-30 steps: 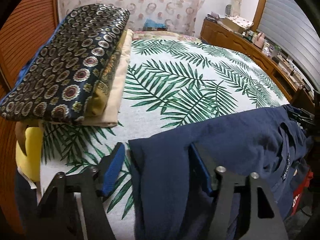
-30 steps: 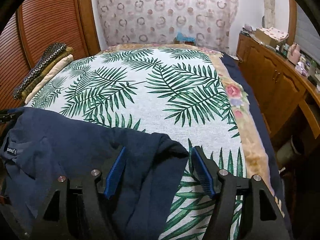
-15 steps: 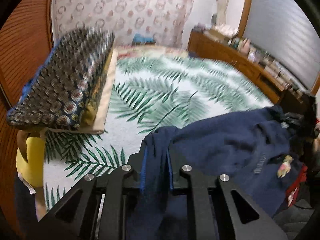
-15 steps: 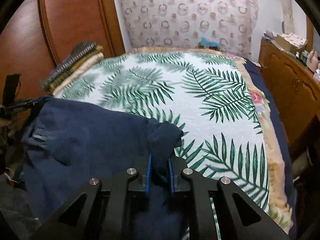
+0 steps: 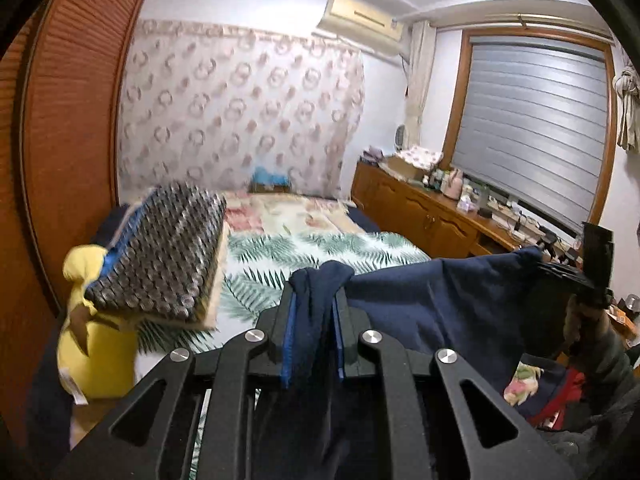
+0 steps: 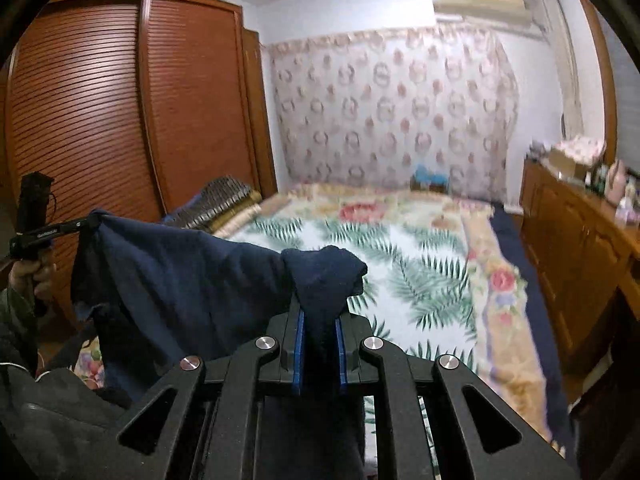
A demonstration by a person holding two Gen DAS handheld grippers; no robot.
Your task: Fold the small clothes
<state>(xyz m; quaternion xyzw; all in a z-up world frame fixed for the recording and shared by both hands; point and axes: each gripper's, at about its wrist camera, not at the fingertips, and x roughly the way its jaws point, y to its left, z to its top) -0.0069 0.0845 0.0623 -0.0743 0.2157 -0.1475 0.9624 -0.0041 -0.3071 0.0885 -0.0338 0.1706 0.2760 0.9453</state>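
A navy blue garment (image 5: 432, 304) hangs stretched in the air between my two grippers, above the near edge of the bed. My left gripper (image 5: 313, 300) is shut on one bunched corner of it. My right gripper (image 6: 319, 316) is shut on the other corner; the cloth (image 6: 180, 280) sags away to the left in the right wrist view. The right gripper also shows at the right edge of the left wrist view (image 5: 576, 276), and the left gripper at the left edge of the right wrist view (image 6: 80, 224).
A bed with a palm-leaf cover (image 6: 420, 272) lies ahead. A stack of folded patterned blankets (image 5: 168, 256) sits on its left side, with a yellow plush toy (image 5: 92, 344) below. A wooden wardrobe (image 6: 120, 100) stands left, a cluttered wooden dresser (image 5: 440, 216) right.
Both grippers closed on the garment's corners about half a second ago and have since lifted it off the bed; the views tilted upward to show the walls and ceiling.
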